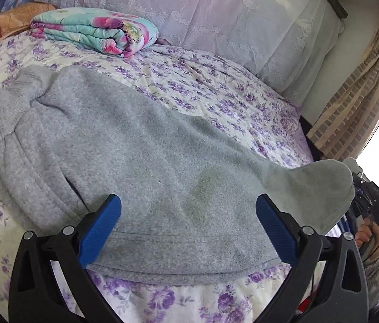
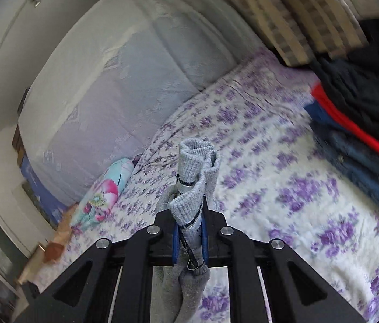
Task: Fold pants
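Grey fleece pants (image 1: 146, 156) lie across the floral bedspread (image 1: 216, 94), ribbed cuffs bunched at the far left (image 1: 6, 107). My left gripper (image 1: 188, 215) is open, its blue pads (image 1: 100, 231) spread wide just above the pants' near edge, empty. My right gripper (image 2: 189, 231) is shut on the pants' ribbed waistband (image 2: 195, 172) with its dark drawstring, holding it lifted above the bed. In the left wrist view that lifted end (image 1: 318, 188) rises at the right, with the right gripper's body (image 1: 375, 202) behind it.
A folded floral quilt (image 1: 95, 32) lies at the back left by a large lace-covered headboard cushion (image 1: 189, 5). Dark and red clothes (image 2: 356, 113) are piled at the bed's right. A curtain (image 1: 356, 97) hangs on the right.
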Demonstrator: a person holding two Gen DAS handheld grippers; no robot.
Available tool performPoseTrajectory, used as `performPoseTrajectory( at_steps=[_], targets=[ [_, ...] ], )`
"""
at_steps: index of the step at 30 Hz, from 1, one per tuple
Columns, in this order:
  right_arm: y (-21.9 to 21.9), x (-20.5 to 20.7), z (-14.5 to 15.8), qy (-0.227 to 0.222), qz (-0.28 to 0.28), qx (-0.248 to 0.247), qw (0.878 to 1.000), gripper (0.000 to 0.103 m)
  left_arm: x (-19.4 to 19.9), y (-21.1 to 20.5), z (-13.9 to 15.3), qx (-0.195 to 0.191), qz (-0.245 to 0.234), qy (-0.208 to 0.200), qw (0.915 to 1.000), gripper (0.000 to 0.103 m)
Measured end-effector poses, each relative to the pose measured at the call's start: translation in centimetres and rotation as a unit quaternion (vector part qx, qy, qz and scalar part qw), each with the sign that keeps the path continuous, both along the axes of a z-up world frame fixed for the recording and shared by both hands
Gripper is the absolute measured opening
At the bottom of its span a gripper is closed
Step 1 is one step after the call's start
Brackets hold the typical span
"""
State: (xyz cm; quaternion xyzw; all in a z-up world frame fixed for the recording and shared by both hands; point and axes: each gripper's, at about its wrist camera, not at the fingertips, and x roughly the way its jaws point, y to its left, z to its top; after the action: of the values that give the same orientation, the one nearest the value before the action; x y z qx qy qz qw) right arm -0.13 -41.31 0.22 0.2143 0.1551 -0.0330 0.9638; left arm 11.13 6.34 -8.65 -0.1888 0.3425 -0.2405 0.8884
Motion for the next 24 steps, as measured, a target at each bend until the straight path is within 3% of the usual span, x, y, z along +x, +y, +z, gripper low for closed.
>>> performPoseTrajectory(
  at_steps=[3,6,11,16,17,20,21,23,24],
  targets=[
    [6.9,2.0,1.5,0.005,0.043,-0.119,0.992,0.012,-0.4,1.6,0.9,-0.010,0.023,-0.009,0.9996,0.098],
    [13.6,4.6,0.7,0.021,0.093,-0.206,0.974,0.012,-1.2,3.3,2.5,-0.005,0.060,-0.032,0.9977,0.098],
    [23.7,7.9,-3.6,0.059,0.149,-0.340,0.927,0.012,-1.7,7.2,3.5,-0.022,0.109,-0.036,0.9932,0.098],
    [29.1,8.9,-8.7,0.116,0.179,-0.440,0.872,0.014,-1.4,10.6,2.8,-0.056,0.141,-0.022,0.9881,0.098],
    [29.6,8.7,-9.1,0.116,0.184,-0.454,0.864,0.019,-1.4,11.0,2.6,-0.059,0.144,-0.021,0.9876,0.098],
    [30.7,8.0,-9.5,0.128,0.221,-0.472,0.844,0.054,-1.3,11.6,2.2,-0.058,0.148,-0.018,0.9871,0.098],
    [30.9,7.4,-9.4,0.124,0.229,-0.476,0.840,0.056,-1.1,11.6,2.1,-0.058,0.148,-0.017,0.9872,0.098],
    [30.8,6.4,-8.2,0.120,0.261,-0.451,0.845,0.054,-1.0,11.6,1.9,-0.057,0.147,-0.013,0.9874,0.098],
    [30.1,5.9,-6.9,0.113,0.278,-0.415,0.859,0.054,-0.9,11.5,1.8,-0.055,0.146,-0.010,0.9877,0.098]
  ],
)
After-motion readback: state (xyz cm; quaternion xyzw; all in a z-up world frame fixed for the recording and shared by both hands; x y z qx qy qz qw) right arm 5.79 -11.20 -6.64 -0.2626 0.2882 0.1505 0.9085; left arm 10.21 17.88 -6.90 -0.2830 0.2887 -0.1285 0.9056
